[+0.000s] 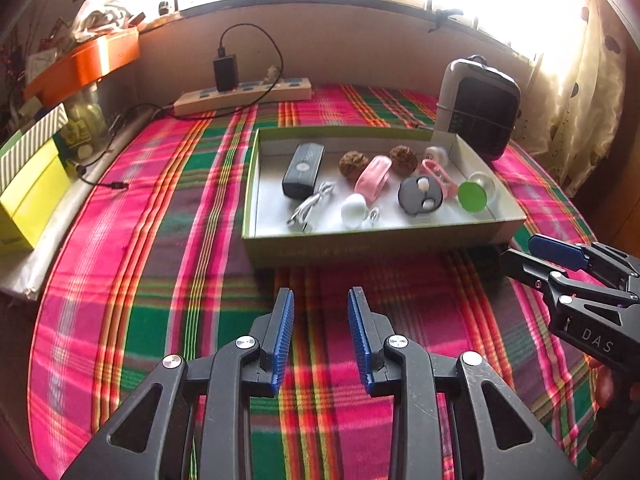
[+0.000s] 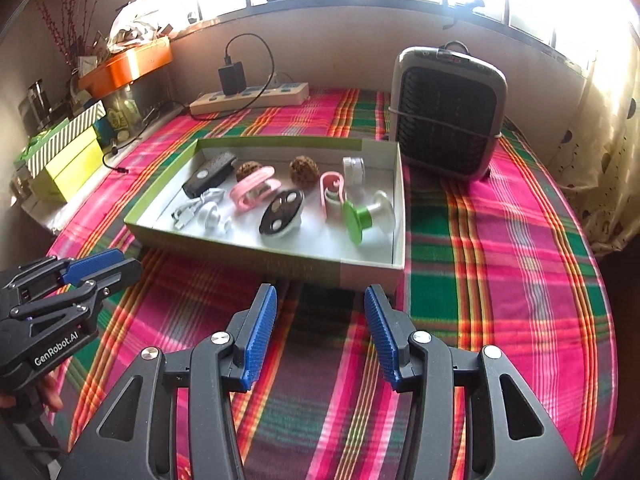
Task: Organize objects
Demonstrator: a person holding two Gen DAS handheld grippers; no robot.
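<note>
A shallow green-rimmed cardboard box (image 1: 360, 249) (image 2: 280, 265) lies on the plaid cloth. It holds a dark power bank (image 1: 303, 170) (image 2: 210, 174), a white cable (image 1: 314, 205), two walnuts (image 1: 353, 163), pink clips (image 1: 374, 178) (image 2: 254, 188), a black disc (image 1: 420, 196) (image 2: 282, 212), a green-capped spool (image 1: 474, 195) (image 2: 362, 216) and a small white jar (image 2: 354, 168). My left gripper (image 1: 320, 296) hovers open and empty just short of the box's front wall. My right gripper (image 2: 320, 292) is likewise open and empty before the box. Each shows at the edge of the other's view (image 1: 560, 268) (image 2: 100, 270).
A dark space heater (image 1: 480, 116) (image 2: 448, 116) stands behind the box on the right. A power strip (image 1: 244, 98) (image 2: 250, 98) with a black charger lies along the back wall. Yellow and striped boxes (image 1: 30, 184) (image 2: 66, 160) and an orange box (image 1: 84, 64) crowd the left ledge. A curtain (image 2: 600, 140) hangs at right.
</note>
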